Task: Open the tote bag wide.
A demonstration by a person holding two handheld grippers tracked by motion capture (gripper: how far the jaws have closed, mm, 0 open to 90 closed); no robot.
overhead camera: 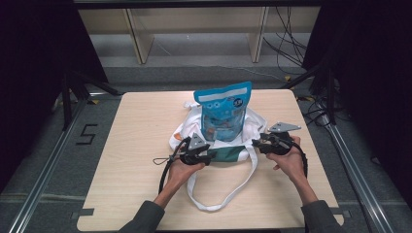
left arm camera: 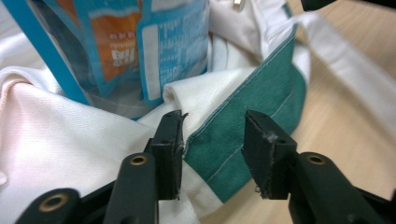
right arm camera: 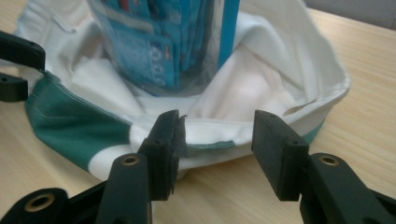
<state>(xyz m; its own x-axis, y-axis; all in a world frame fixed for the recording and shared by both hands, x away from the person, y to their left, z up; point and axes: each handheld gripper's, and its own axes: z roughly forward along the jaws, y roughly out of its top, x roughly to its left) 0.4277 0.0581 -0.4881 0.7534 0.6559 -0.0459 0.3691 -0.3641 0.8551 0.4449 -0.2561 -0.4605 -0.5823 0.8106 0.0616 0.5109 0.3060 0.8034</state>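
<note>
Blue snack pouch standing upright, long axis vertical, inside slumped white-and-green tote bag on counter, left gripper and right gripper fingers apart astride the bag's rim

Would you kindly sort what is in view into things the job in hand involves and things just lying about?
In the job, judging by where the grippers are:
- white tote bag with green band
- blue snack pouch standing in it
- left gripper and right gripper, jaws open at the bag's rim

Just about:
- wooden shelving behind the table
- cables on the floor
</note>
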